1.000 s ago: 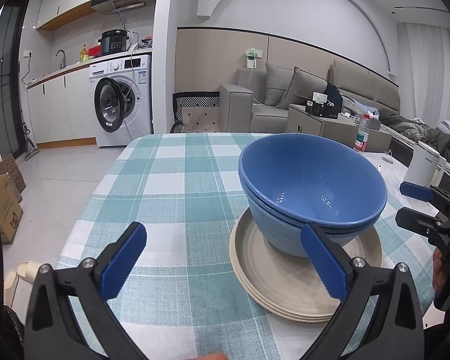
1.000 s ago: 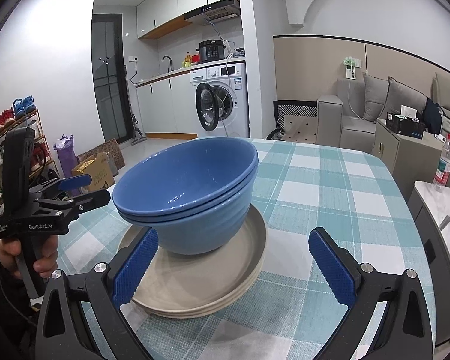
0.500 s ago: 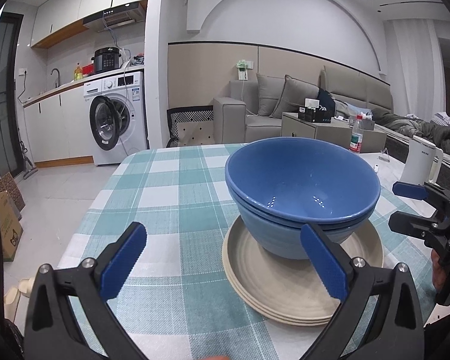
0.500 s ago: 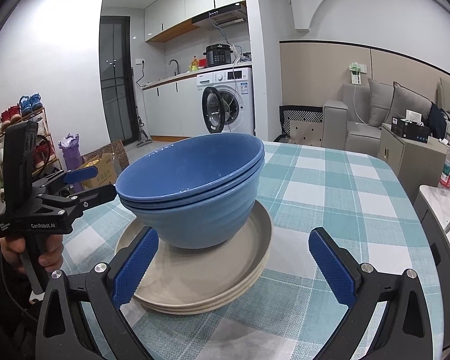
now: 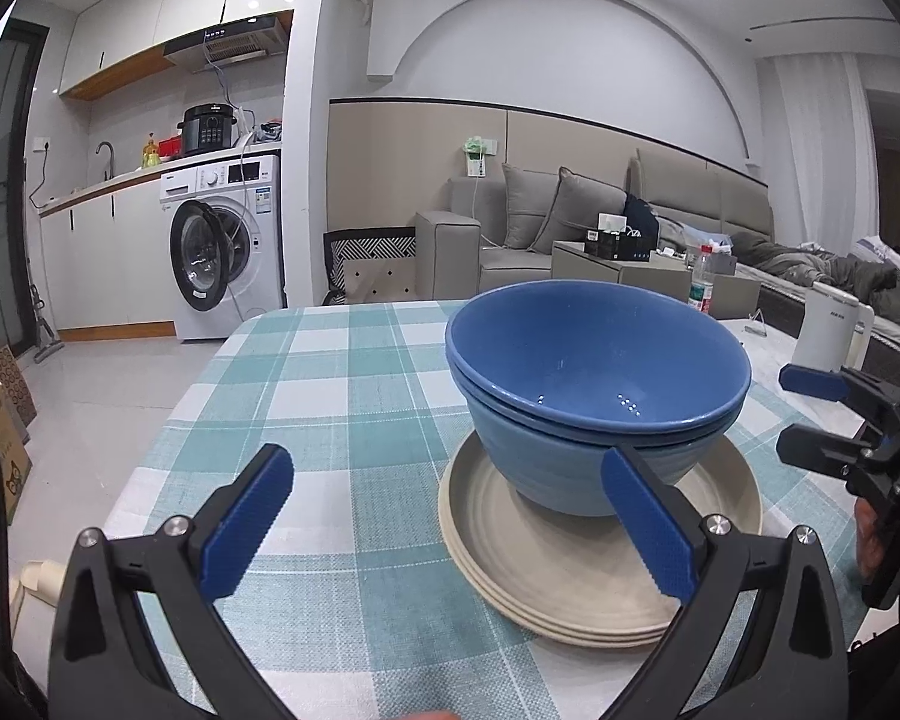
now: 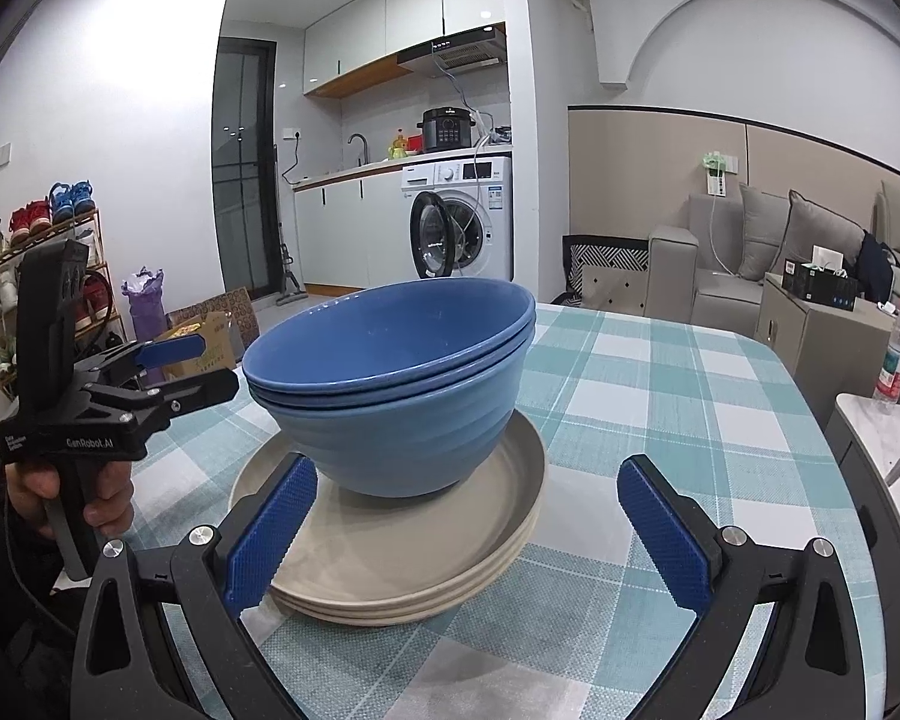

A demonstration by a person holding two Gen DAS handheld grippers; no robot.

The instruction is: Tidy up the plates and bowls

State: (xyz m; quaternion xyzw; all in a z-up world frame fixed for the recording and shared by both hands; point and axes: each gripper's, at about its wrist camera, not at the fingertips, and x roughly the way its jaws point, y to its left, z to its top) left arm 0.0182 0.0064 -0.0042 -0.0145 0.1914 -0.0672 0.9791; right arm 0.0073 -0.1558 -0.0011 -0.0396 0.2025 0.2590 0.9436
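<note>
Gaping wide, both tongs have tilted up off the stacked bowls.

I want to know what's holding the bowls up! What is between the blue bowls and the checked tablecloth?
A stack of beige plates. The blue bowls sit on top of it, and it rests on the tablecloth. Both views show this.

**Two wrist cameras, one stack seen from opposite sides**

The left wrist fisheye sits low at the table's near edge, looking along its open left gripper toward the sofa; the blue bowls on beige plates sit close at 1 o'clock. The right wrist fisheye, equally low and near behind the right gripper, faces the washing machine with the stack at 11 o'clock. Both share the stack, the checked cloth and each other's gripper.
</note>
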